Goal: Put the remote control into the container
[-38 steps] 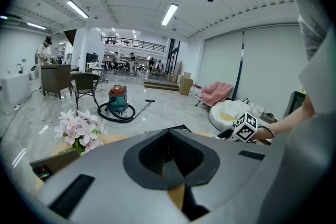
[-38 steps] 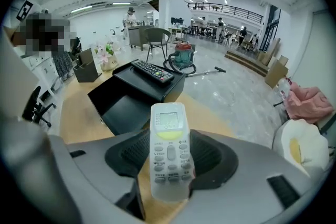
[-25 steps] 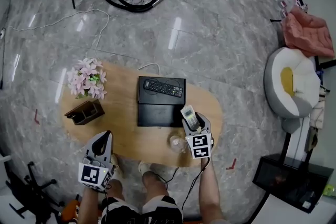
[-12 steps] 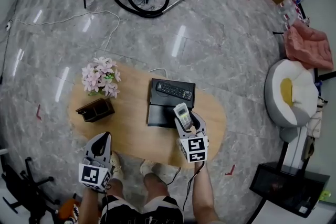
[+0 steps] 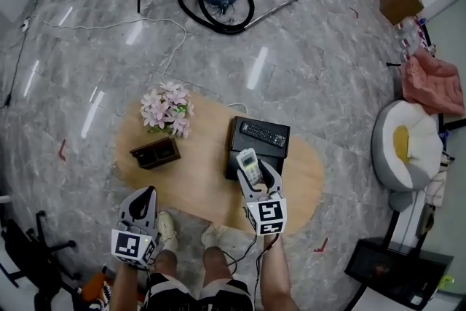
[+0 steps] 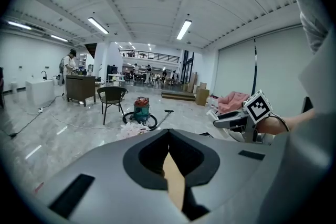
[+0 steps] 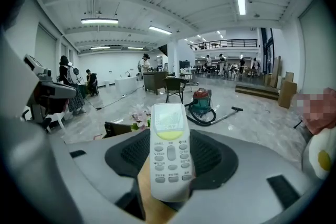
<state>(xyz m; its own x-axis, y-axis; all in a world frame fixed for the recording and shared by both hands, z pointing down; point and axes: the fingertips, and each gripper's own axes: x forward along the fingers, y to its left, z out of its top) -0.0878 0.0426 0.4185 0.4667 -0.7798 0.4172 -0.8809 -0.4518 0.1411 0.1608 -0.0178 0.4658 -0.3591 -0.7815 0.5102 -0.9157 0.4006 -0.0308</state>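
The right gripper [image 5: 253,177] has its jaws clenched on the white remote control [image 5: 248,165], whose long axis runs along the jaws, above the surface [image 5: 196,186] and well right of the brown container [image 5: 154,153]. The left gripper [image 5: 144,194], jaws closed on nothing, hangs nearer the container.

Your right gripper [image 5: 255,174] carries the remote [image 5: 247,165] leftward, from the black box's [image 5: 277,150] right edge to its front-left corner.
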